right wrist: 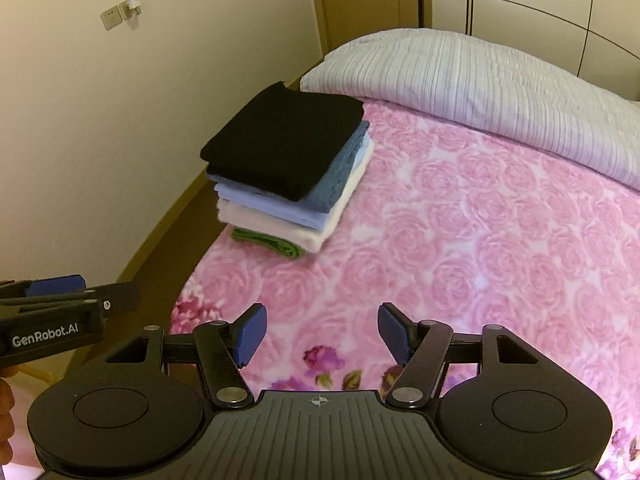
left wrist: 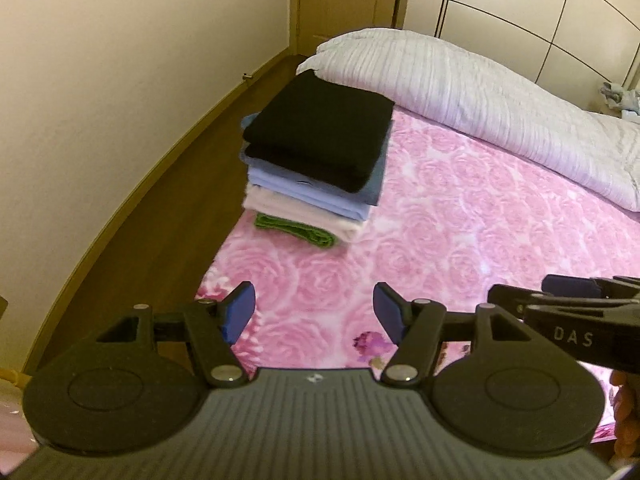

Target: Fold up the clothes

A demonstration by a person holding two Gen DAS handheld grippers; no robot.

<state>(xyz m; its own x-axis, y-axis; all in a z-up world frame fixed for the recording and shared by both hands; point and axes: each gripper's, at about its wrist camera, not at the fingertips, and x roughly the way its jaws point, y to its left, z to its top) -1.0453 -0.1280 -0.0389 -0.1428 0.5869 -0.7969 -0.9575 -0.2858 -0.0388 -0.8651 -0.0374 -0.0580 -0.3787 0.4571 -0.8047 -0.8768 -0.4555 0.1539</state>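
Folded clothes [left wrist: 316, 160] in a neat stack, black topmost; both hand-held grippers [left wrist: 314, 316] [right wrist: 322, 334] wide, empty.

The left hand-held gripper [left wrist: 314, 312] was held level and pointing forward, its two blue-padded fingers [left wrist: 240, 312] spread wide apart with nothing between them. The right hand-held gripper [right wrist: 322, 334] sat just beside it, side by side and pointing the same way, jaws equally wide and empty. A bit of a hand [right wrist: 6, 412] showed behind the left one.
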